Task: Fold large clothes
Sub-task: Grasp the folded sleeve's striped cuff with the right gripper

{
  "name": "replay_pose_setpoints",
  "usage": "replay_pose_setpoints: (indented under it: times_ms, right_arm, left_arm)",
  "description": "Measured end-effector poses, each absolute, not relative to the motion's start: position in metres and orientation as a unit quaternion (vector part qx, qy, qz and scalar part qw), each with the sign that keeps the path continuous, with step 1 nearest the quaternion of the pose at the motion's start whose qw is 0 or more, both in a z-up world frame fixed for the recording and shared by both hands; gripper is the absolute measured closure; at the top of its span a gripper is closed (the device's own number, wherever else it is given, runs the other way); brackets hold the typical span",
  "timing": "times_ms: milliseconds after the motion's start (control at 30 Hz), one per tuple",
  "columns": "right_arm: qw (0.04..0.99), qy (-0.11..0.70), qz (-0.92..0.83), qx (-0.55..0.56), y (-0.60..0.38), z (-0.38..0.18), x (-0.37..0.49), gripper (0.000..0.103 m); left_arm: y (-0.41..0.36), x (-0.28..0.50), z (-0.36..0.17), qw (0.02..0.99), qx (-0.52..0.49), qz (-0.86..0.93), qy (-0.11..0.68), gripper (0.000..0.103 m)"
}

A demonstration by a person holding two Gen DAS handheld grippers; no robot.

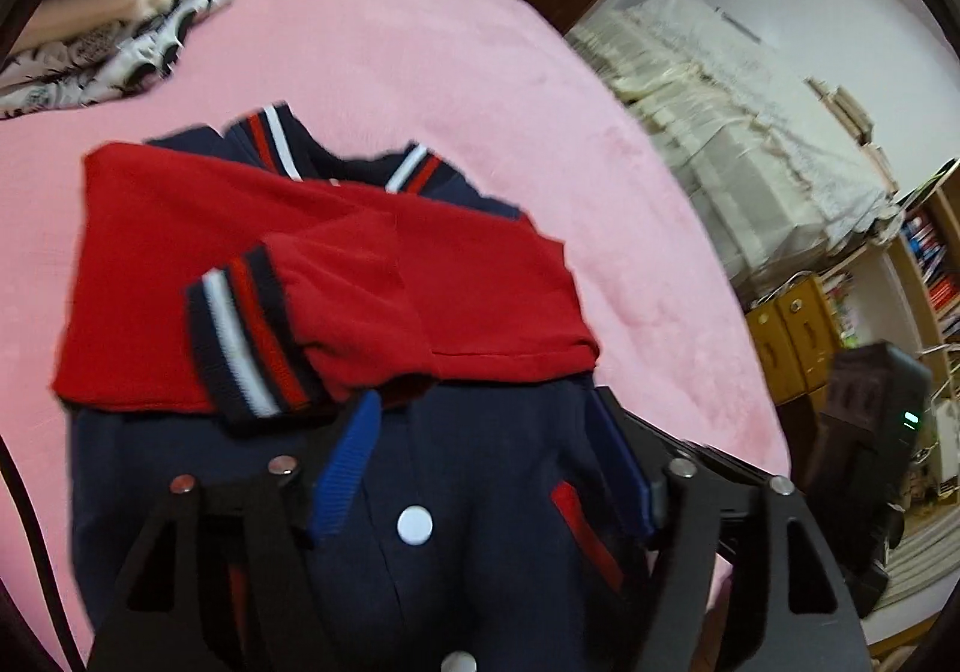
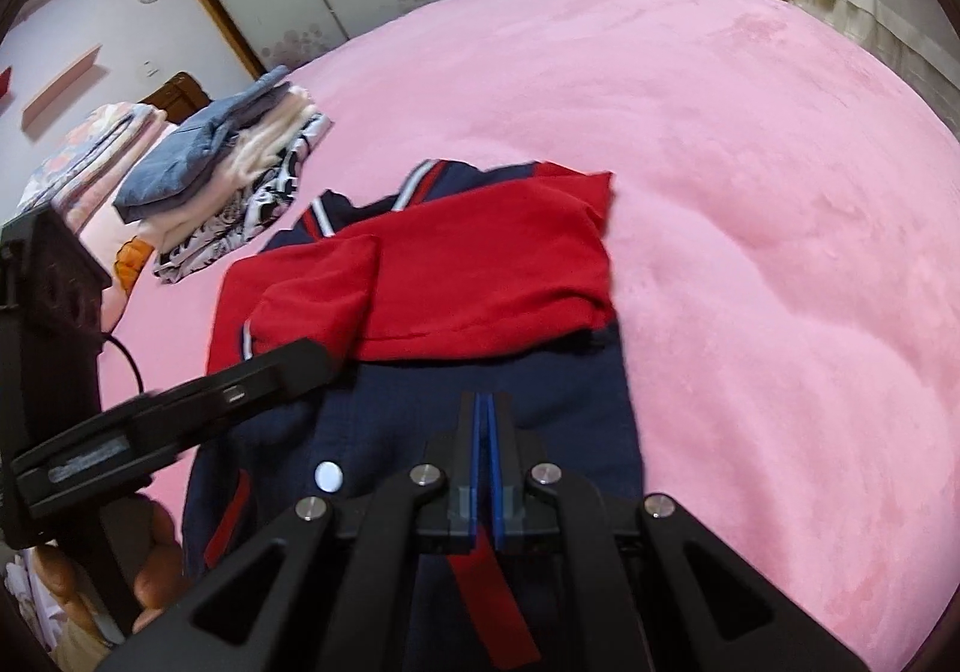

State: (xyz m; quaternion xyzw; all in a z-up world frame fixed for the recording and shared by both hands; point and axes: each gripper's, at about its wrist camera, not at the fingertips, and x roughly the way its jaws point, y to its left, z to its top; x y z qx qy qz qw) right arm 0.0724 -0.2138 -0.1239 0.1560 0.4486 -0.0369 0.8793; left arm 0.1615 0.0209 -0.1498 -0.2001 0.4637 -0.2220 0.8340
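Lying flat on the pink bed point(image 2: 750, 162), the jacket point(image 1: 456, 492) has its long axis running straight away from me, collar far, hem nearest, both red sleeves point(image 1: 336, 276) folded across the chest. My left hand-held gripper point(image 1: 486, 468) hovers spread over the navy body, nothing between its pads; my right hand-held gripper point(image 2: 487, 432) is pressed together over the hem end. Soft knit, ribbed striped cuffs, white snaps. Folded clothes point(image 2: 228, 192) sit beyond.

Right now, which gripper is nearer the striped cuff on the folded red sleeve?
Left. The left gripper stands open just below the striped cuff, one finger almost at it. The right gripper is shut over the navy body, further off.
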Motion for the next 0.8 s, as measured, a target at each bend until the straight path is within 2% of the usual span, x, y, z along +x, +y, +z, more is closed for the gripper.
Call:
replay_pose_setpoints:
  times_ms: [67,200,233,300,367,600,800]
  right_arm:
    - [0.884,0.444,-0.020,0.142,-0.204,-0.119,0.079,0.100]
    - [0.894,0.435,0.012,0.106,-0.181,-0.110,0.095,0.098]
    - [0.896,0.434,0.022,0.091,-0.173,-0.108,0.101,0.095]
    - [0.899,0.430,0.042,0.070,-0.157,-0.105,0.110,0.074]
    - [0.901,0.426,0.063,0.046,-0.139,-0.102,0.118,0.067]
    - [0.896,0.427,0.118,-0.040,-0.077,-0.112,0.140,0.066]
    - [0.869,0.480,0.114,-0.044,-0.069,-0.148,0.165,0.066]
  left_arm:
    - [0.034,0.152,-0.141,0.842,-0.211,-0.212,0.449,0.026]
    - [0.067,0.137,-0.128,0.852,-0.248,-0.186,0.423,0.025]
    - [0.077,0.134,-0.127,0.855,-0.255,-0.171,0.418,0.025]
    - [0.092,0.129,-0.126,0.865,-0.259,-0.130,0.411,0.025]
    - [0.107,0.126,-0.124,0.870,-0.260,-0.097,0.407,0.025]
    - [0.159,0.113,-0.135,0.862,-0.301,-0.021,0.407,0.025]
    - [0.177,0.109,-0.155,0.844,-0.333,-0.012,0.420,0.025]
